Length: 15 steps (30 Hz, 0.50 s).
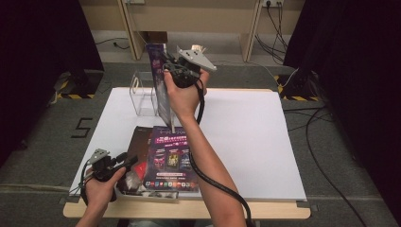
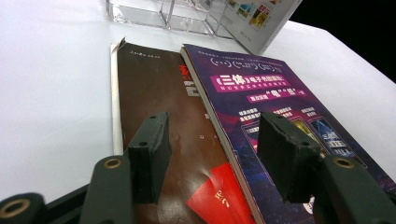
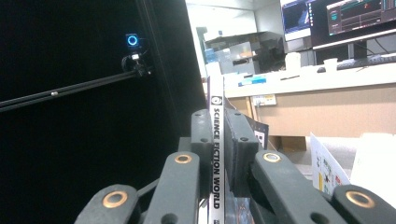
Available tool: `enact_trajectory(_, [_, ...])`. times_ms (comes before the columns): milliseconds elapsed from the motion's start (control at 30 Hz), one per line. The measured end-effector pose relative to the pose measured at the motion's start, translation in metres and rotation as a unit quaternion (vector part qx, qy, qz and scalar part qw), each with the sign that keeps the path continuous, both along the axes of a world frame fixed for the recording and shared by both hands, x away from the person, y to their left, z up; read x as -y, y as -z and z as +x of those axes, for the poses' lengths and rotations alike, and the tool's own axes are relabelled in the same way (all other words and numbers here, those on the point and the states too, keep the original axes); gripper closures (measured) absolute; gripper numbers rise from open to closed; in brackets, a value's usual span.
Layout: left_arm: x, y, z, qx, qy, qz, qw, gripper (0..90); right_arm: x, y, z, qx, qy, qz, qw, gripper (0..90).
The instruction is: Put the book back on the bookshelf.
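Hovering low at the near left corner of the white table, the left gripper has its two black jaws standing apart with nothing between them. Just ahead of and below those jaws lie two flat magazines side by side. In the left gripper view, the dark brown magazine with a red patch at its near end sits under the jaw on the left of that view, and the glossy purple magazine with white and pink lettering on its cover sits under the other jaw, overlapping the brown one's edge. Whether the pads touch the covers I cannot tell.

Farther off, beyond the left gripper's jaws, a clear acrylic holder with upright walls stands on the table.

Raised above that holder, the right gripper is clamped on a thin purple magazine with a white spine reading "SCIENCE FICTION WORLD". It hangs upright from the jaws, and in the high view its lower end reaches down beside the holder's right wall. The pads press on both sides of the spine.
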<state>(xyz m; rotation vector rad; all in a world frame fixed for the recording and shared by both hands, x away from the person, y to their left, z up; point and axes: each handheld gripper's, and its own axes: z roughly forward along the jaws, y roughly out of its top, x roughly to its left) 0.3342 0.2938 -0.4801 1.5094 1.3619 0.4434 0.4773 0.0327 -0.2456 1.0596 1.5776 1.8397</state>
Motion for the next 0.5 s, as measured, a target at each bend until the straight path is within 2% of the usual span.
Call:
enact_trajectory(200, [0.0,-0.001,0.0,0.002,-0.001,0.001,1.0,43.7,-0.004,0.002,0.005,-0.009,-0.003,0.001,1.0,83.7])
enact_trajectory(500, [-0.002,-0.001,0.0,0.002,-0.002,0.0,1.0,43.7,-0.009,0.0,0.013,-0.001,0.003,-0.002,1.0,83.7])
